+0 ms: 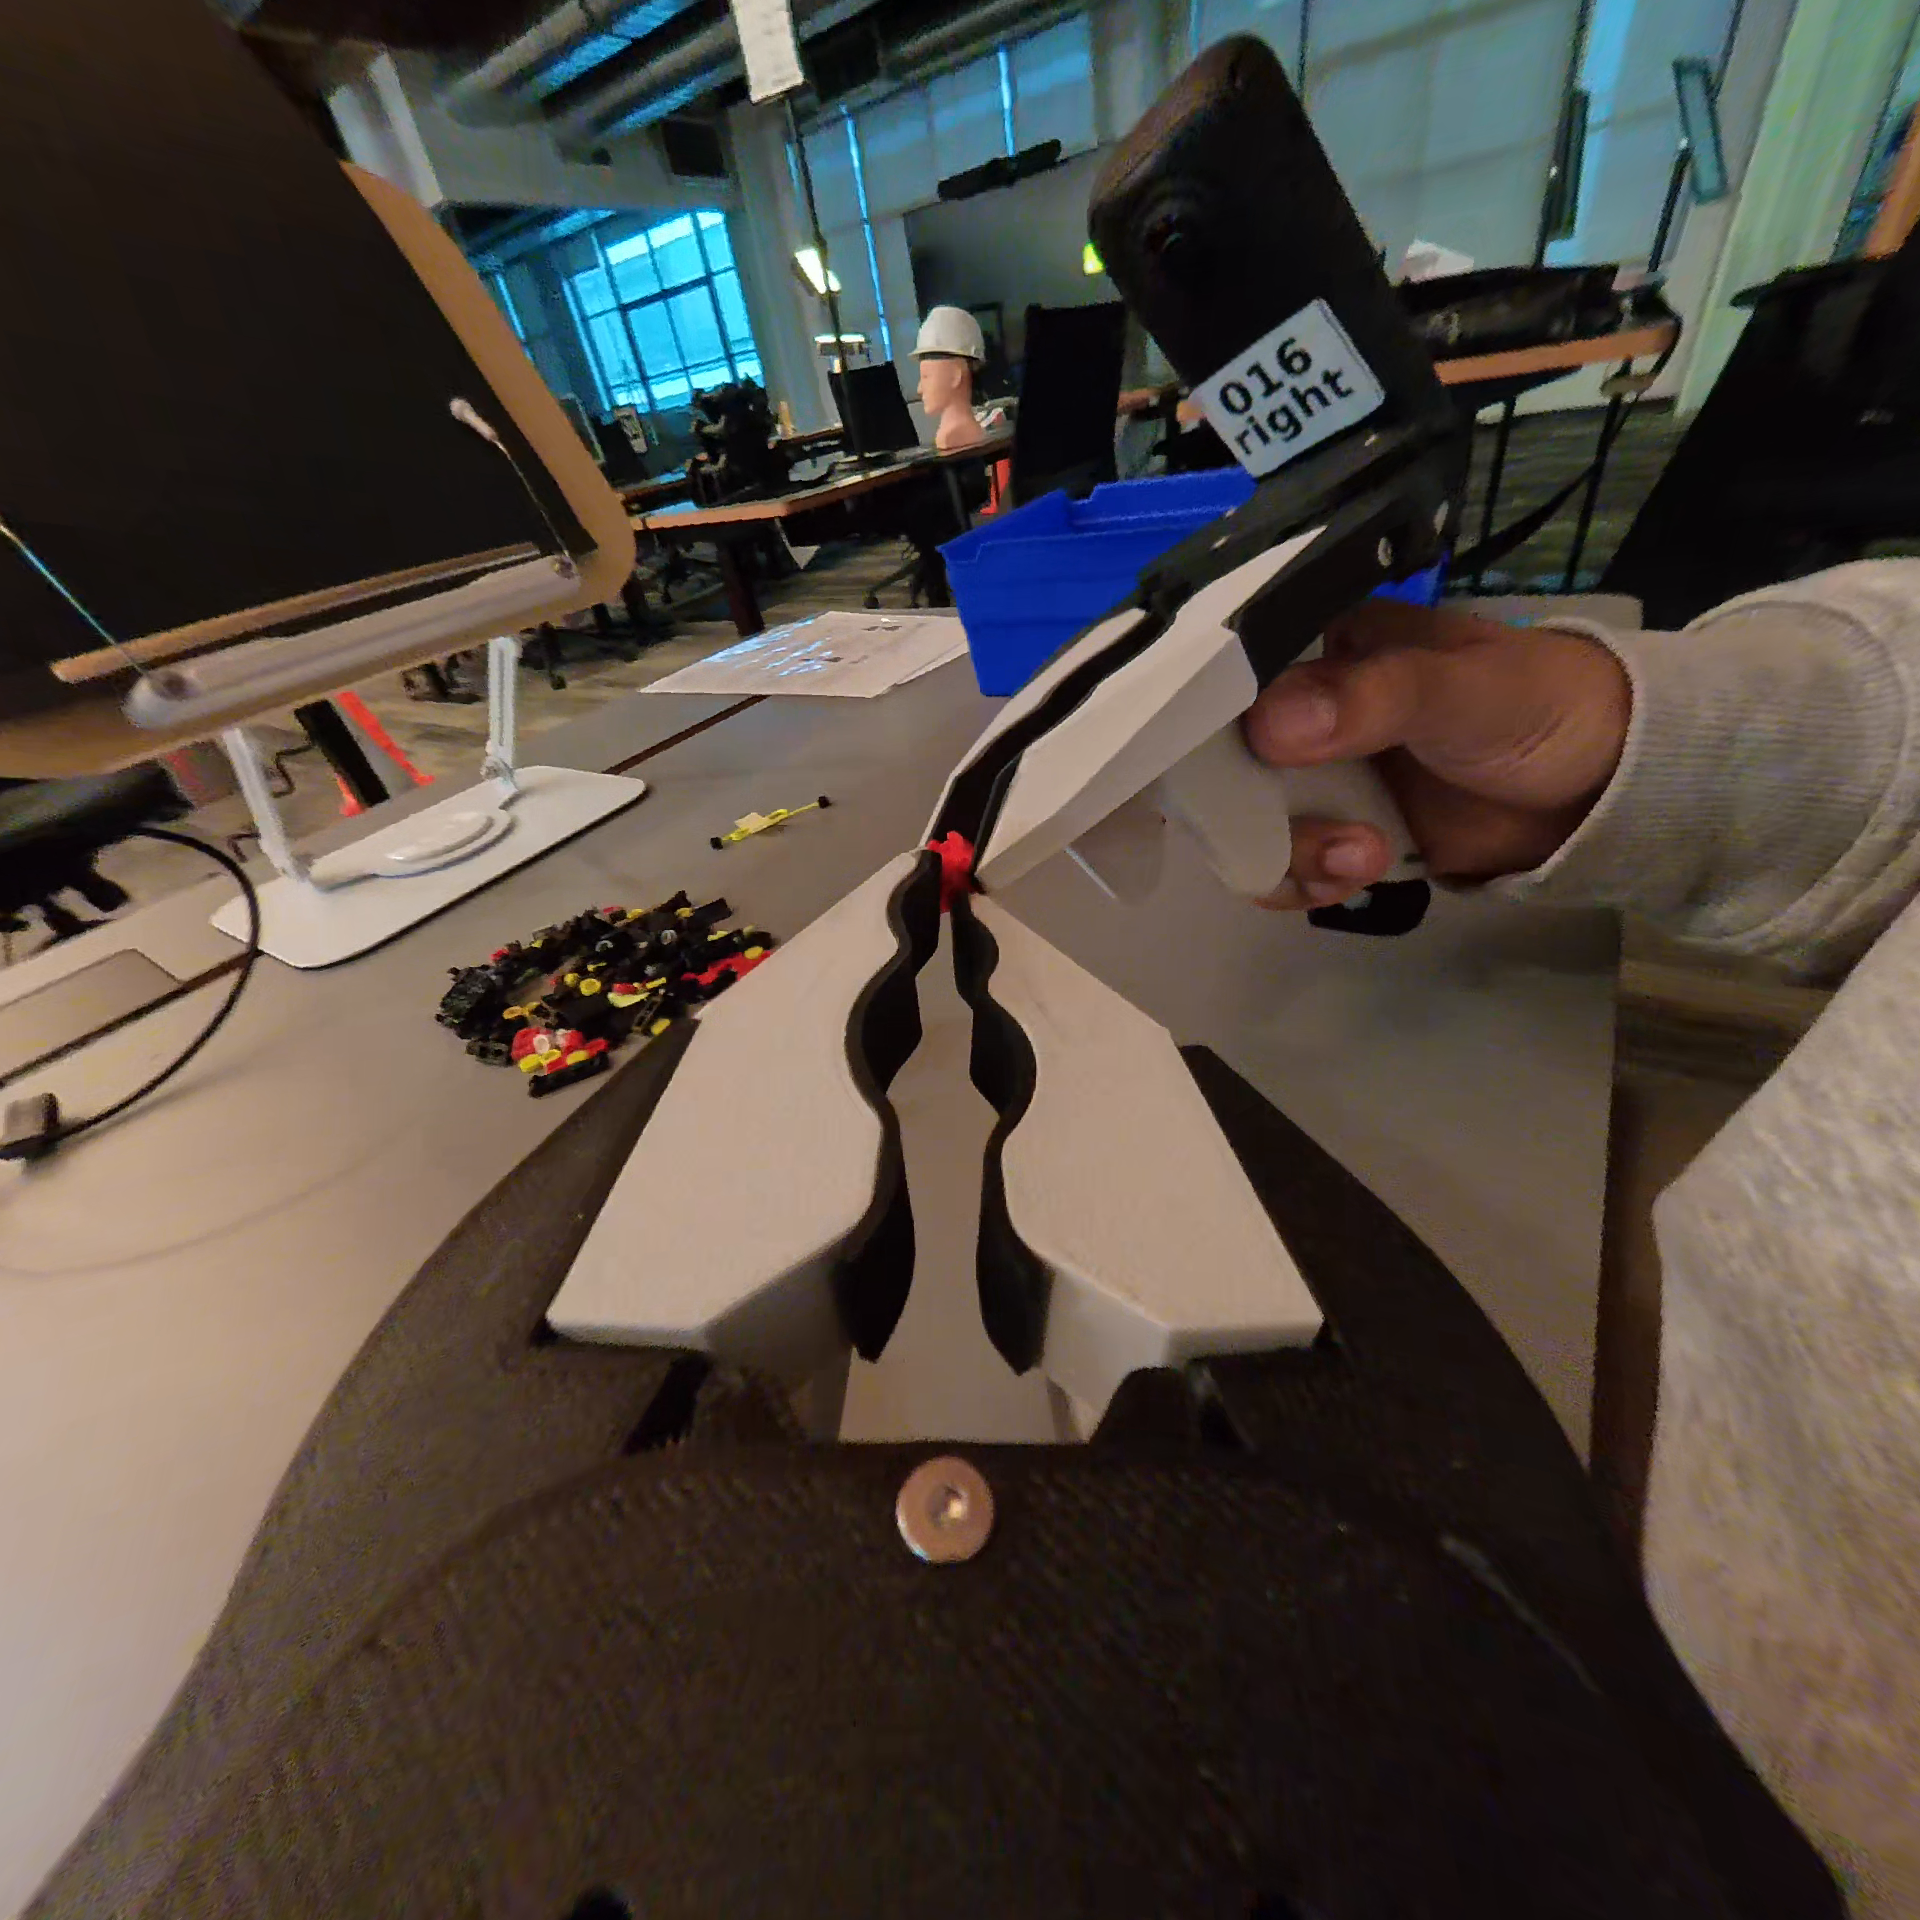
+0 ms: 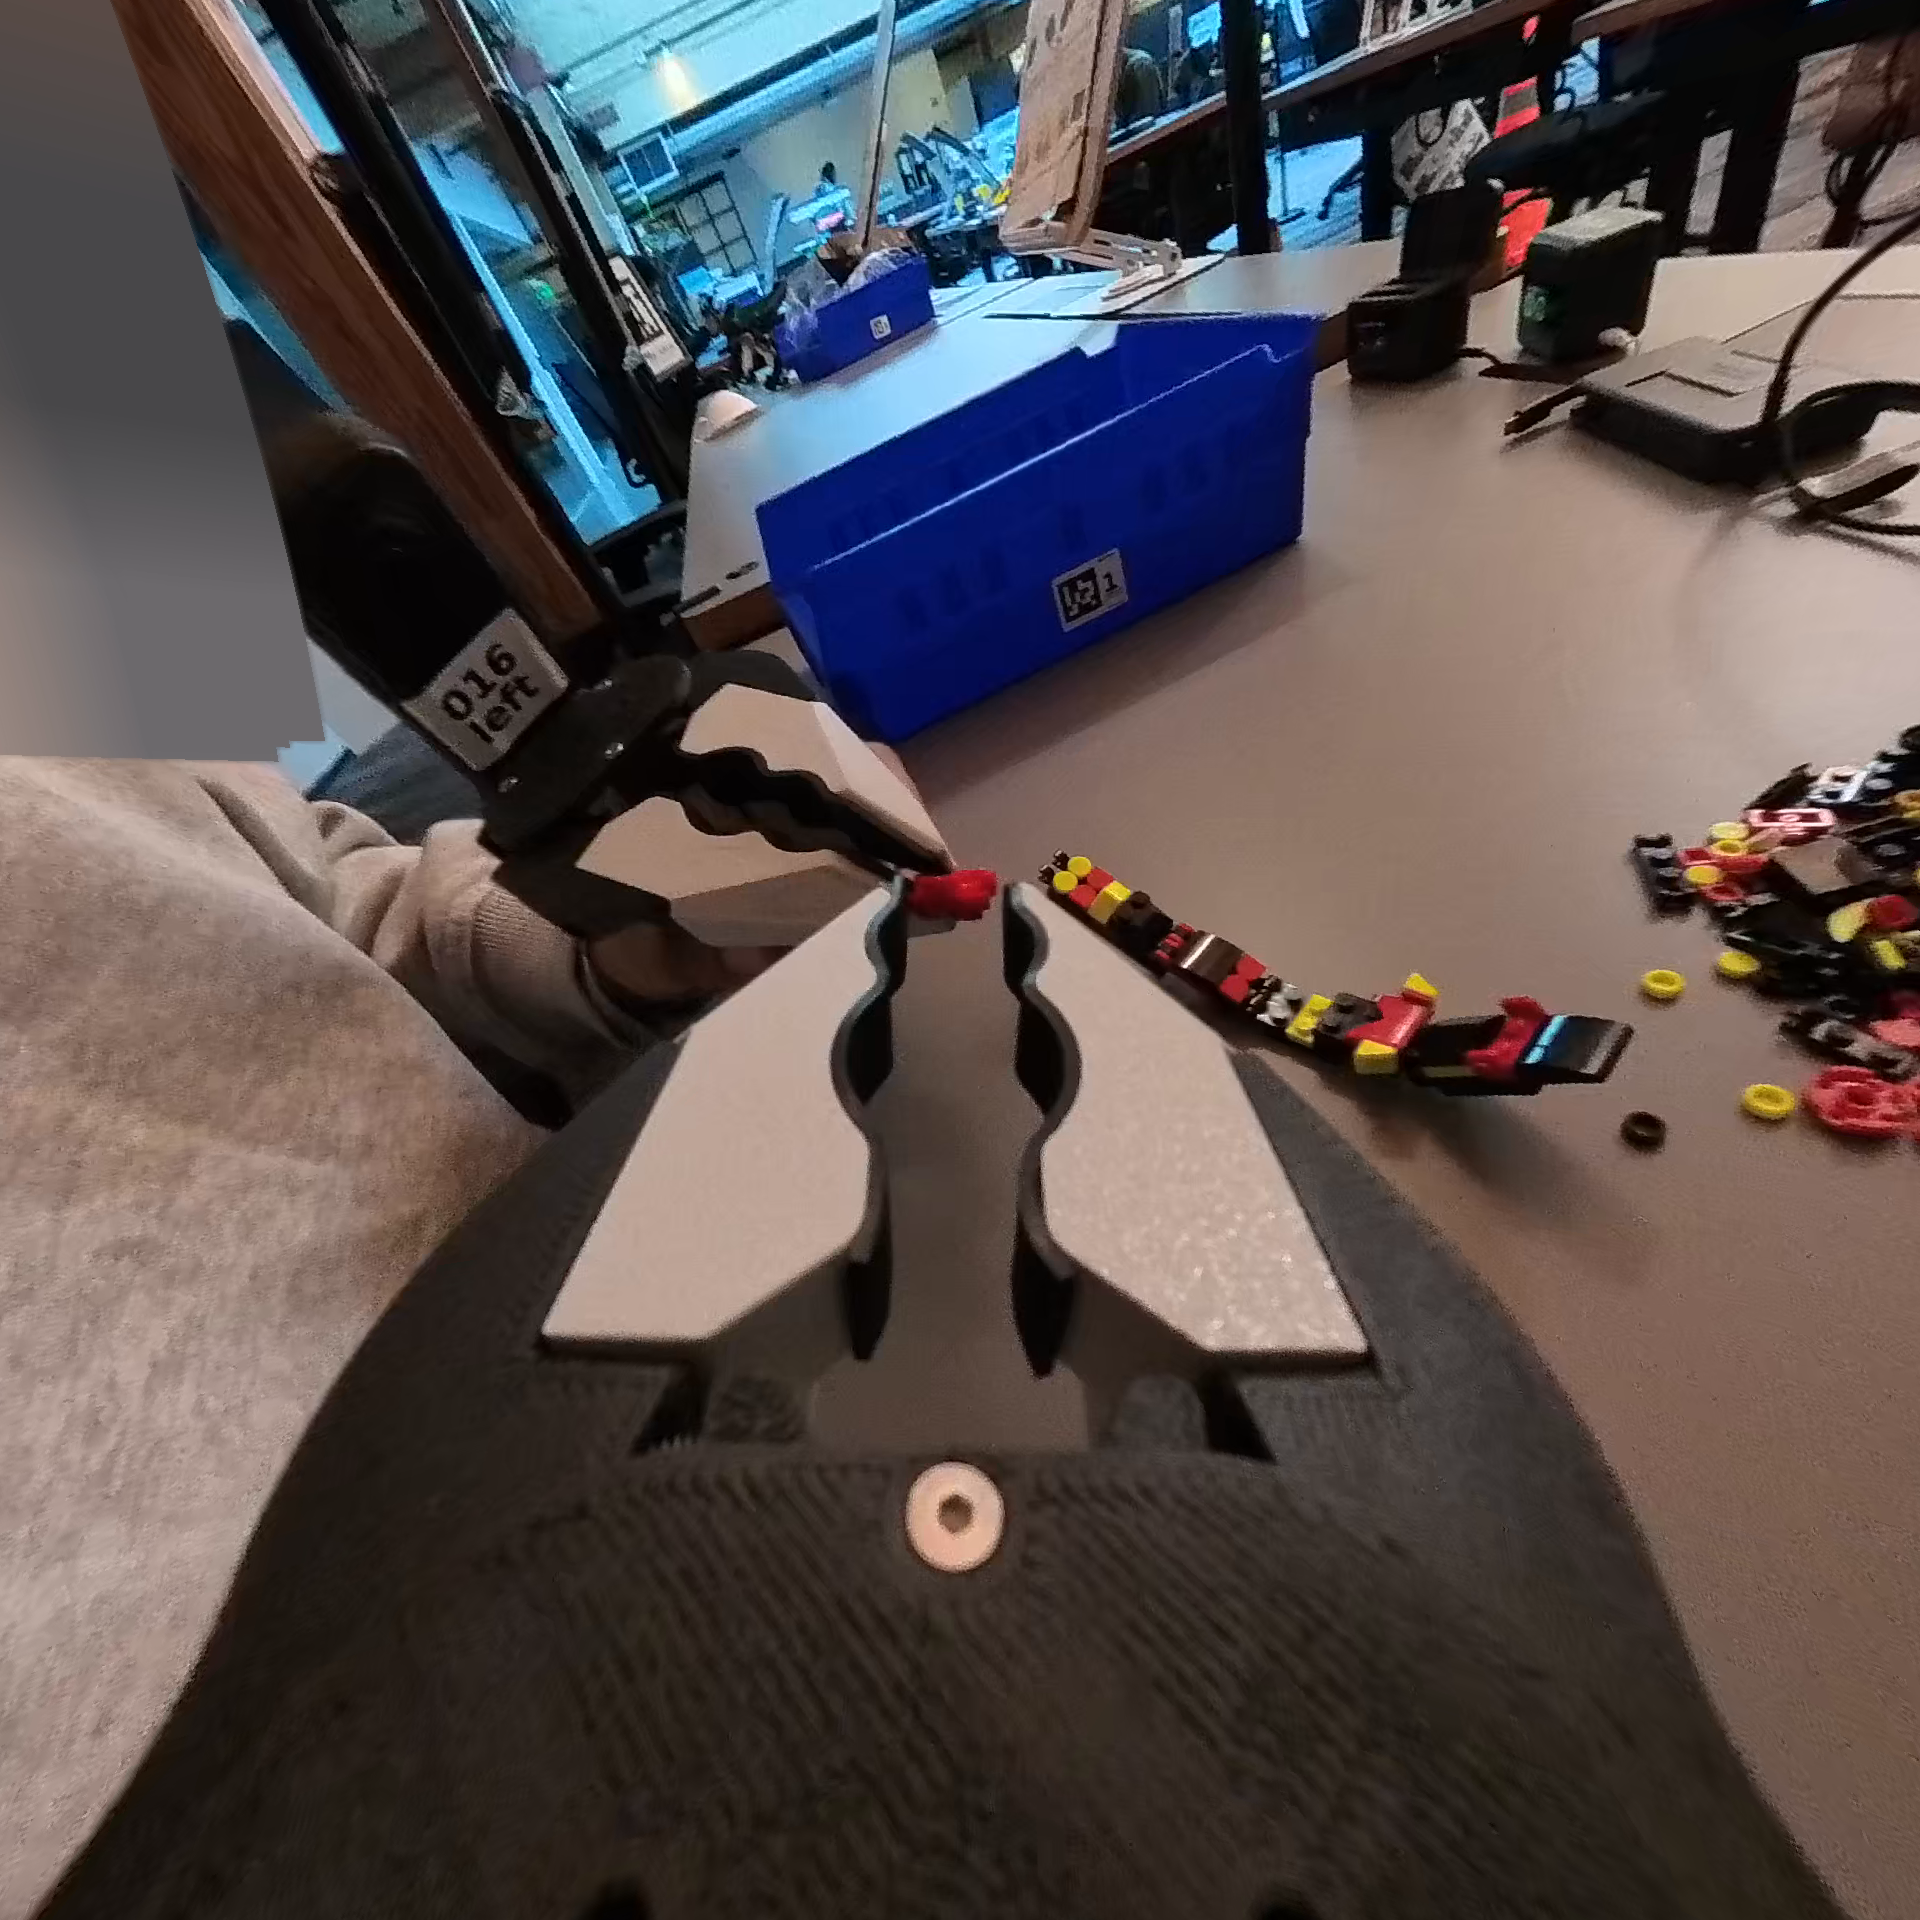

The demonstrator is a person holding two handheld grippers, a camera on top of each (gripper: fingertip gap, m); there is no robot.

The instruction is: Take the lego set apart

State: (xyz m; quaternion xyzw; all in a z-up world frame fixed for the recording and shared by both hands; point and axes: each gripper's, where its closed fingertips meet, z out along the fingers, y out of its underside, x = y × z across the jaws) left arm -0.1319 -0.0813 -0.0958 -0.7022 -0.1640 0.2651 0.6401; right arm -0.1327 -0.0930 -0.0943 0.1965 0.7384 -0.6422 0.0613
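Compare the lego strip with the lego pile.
The strip is pieces joined in one long line; the pile is loose, scattered pieces. The strip lies just beyond the right gripper; the pile sits farther off to its right. Both are black, red and yellow and rest on the table.

L gripper [image 1: 951, 883] and R gripper [image 1: 971, 868] meet tip to tip on a red piece [image 1: 950, 858], above the table [image 1: 312, 1143]. Loose lego pile [image 1: 603, 987] lies left; blue bin [image 1: 1060, 582] far behind.
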